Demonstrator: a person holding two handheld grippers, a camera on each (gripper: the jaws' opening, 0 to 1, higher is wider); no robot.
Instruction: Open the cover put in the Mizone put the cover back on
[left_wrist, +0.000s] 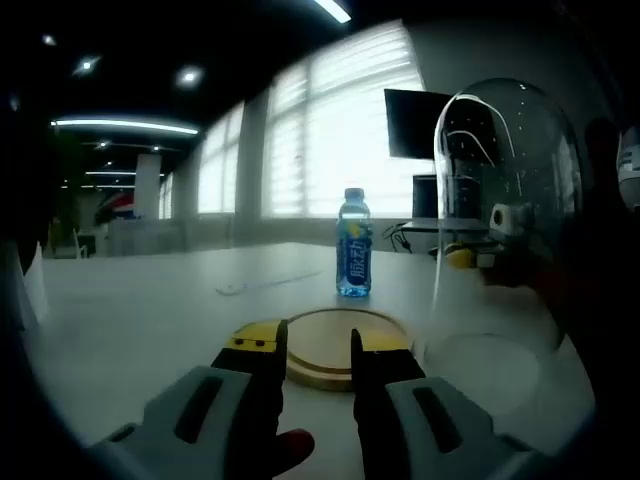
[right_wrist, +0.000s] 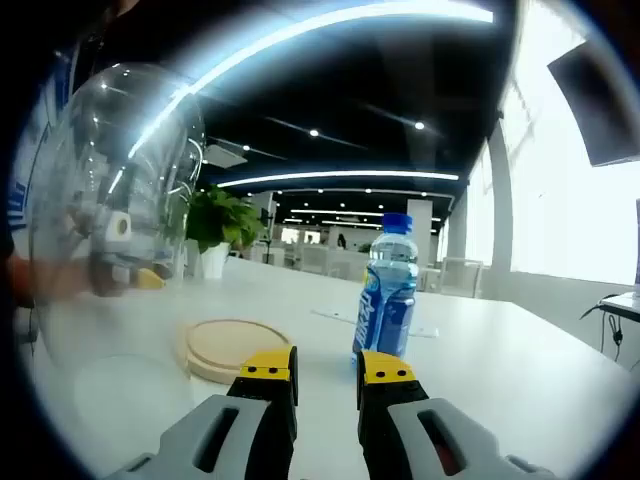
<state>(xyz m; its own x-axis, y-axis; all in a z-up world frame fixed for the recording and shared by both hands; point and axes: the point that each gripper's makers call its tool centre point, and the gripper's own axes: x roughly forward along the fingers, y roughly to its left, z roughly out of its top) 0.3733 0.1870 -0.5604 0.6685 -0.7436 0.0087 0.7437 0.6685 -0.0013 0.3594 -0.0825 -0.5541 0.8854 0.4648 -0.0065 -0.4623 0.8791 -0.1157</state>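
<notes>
A blue Mizone bottle (left_wrist: 353, 245) (right_wrist: 388, 290) stands upright on the white table, its blue cap on. In front of it lies a round wooden base (left_wrist: 335, 330) (right_wrist: 230, 345) with nothing on it. The clear glass dome cover (left_wrist: 510, 200) (right_wrist: 105, 190) is off the base, to the right in the left gripper view and to the left in the right gripper view. My left gripper (left_wrist: 318, 345) hovers just before the base, jaws slightly apart and empty. My right gripper (right_wrist: 328, 365) points between base and bottle, jaws slightly apart and empty. A blurred yellow and white gripper part shows through the glass.
The white table (left_wrist: 140, 310) stretches left and forward. A dark monitor (left_wrist: 420, 125) and cables (left_wrist: 408, 235) sit at the far edge by bright windows. A potted plant (right_wrist: 225, 225) stands beyond the dome. A person's dark clothing (left_wrist: 610, 260) is at the right.
</notes>
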